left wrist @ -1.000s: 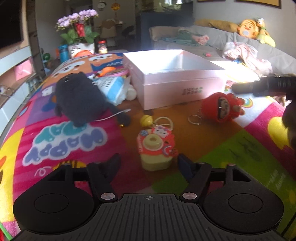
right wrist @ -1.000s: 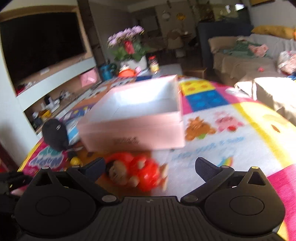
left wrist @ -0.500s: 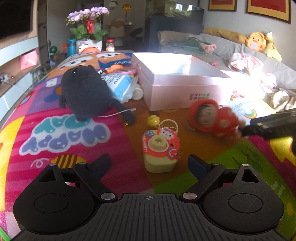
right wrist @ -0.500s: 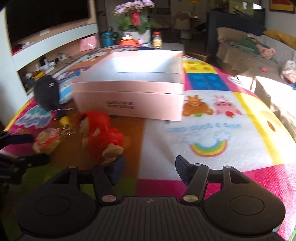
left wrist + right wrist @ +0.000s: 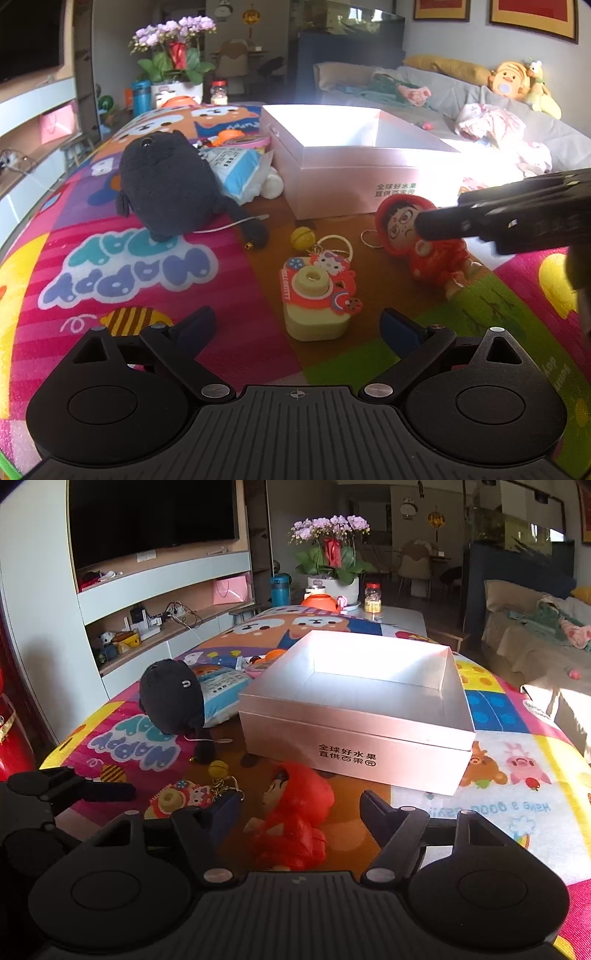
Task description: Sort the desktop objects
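A yellow-and-red toy camera (image 5: 317, 295) lies on the play mat just ahead of my left gripper (image 5: 297, 326), between its fingertips. Those jaws are opening and no pad touches the toy. A red doll (image 5: 295, 823) lies between the fingers of my right gripper (image 5: 299, 814), whose jaws are also opening with gaps on both sides. In the left wrist view the right gripper (image 5: 480, 221) reaches in from the right across the doll (image 5: 432, 254). The open pink box (image 5: 354, 746) stands right behind the doll, also seen as the pink box (image 5: 369, 184).
A black plush (image 5: 166, 184) sits left of the box, with a blue tissue pack (image 5: 236, 170) and small items behind it. A yellow bell (image 5: 301, 236) and key rings lie between the camera and the box. The left gripper (image 5: 74, 790) shows at the left edge. A sofa stands to the right.
The left jaws have spread wider around the toy camera. The right gripper has swung left, so the red doll now lies between its fingers instead of beside them, and its jaws stand narrower than a second ago.
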Available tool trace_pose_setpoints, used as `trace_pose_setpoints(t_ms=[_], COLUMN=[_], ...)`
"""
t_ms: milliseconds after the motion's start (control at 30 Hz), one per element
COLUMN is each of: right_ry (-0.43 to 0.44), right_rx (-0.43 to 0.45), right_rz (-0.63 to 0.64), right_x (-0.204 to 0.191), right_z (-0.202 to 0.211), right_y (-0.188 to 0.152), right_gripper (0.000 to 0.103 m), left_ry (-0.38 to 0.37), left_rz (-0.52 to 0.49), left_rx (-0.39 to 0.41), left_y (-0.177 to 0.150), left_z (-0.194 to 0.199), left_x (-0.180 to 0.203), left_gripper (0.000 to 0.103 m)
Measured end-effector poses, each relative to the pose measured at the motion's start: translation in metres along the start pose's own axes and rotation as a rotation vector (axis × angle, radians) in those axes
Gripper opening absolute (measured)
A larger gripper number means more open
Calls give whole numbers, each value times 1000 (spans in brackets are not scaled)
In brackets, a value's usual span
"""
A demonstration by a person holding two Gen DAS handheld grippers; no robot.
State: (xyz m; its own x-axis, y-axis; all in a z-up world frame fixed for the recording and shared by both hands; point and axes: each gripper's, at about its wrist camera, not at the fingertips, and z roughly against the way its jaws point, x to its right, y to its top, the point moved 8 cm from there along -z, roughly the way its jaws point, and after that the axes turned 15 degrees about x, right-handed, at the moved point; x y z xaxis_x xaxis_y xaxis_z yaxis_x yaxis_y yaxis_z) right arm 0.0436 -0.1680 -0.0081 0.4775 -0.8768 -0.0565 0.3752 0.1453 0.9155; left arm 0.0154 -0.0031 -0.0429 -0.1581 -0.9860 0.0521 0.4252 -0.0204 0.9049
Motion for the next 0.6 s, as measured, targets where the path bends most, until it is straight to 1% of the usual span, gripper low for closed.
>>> trace_pose_setpoints(t_ms=[100, 200, 233, 267, 333, 367, 467, 600], right_ry=[-60, -171, -192, -185, -118, -92, -56, -26], right_rx=[7, 35, 41, 48, 60, 67, 61, 19], right_rz=[10, 13, 11, 0, -8, 11, 123, 232], right_x=[14, 36, 40, 42, 32, 25, 1, -4], right_z=[2, 17, 21, 26, 30, 30, 16, -3], right_y=[-6, -7, -7, -7, -6, -6, -10, -19], right_gripper=[73, 74, 74, 75, 79, 79, 79, 79], left_ry=[-5, -4, -2, -2, -2, -2, -2, -5], left_rz=[19, 15, 11, 8, 2, 1, 2, 4], left_rx=[1, -3, -4, -4, -6, -7, -4, -1], left_y=[0, 0, 0, 0, 0, 0, 0, 0], left_z=[0, -1, -1, -1, -2, -2, -1, 1], left_x=[-2, 0, 0, 1, 2, 2, 2, 2], left_gripper=[100, 101, 101, 101, 101, 101, 101, 101])
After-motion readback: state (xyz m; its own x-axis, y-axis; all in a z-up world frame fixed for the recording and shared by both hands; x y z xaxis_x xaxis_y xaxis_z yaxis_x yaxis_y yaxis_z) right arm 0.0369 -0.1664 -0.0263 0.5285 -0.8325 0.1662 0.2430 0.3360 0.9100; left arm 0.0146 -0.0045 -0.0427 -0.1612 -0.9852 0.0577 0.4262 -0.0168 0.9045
